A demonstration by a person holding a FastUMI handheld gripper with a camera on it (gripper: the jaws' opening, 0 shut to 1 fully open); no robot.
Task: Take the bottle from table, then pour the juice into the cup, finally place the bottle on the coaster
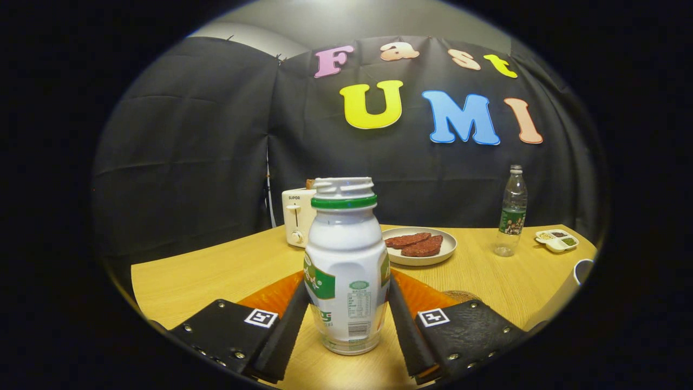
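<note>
A white juice bottle (346, 260) with a green ring under its threaded neck and a green label stands upright between my fingers. My gripper (347, 295) is shut on it, the left pad (289, 325) and the right pad (403, 325) pressing its lower sides. Its base sits low by the wooden table (206, 276); I cannot tell if it touches. A woven coaster (462, 296) peeks out just beyond the right finger. A white cup (580, 271) stands far off to the right, partly cut off.
Beyond the bottle stand a white toaster (296, 216) and a plate (419, 246) with brown patties. A clear water bottle (510, 214) and a small divided sauce dish (557, 240) are at the back right.
</note>
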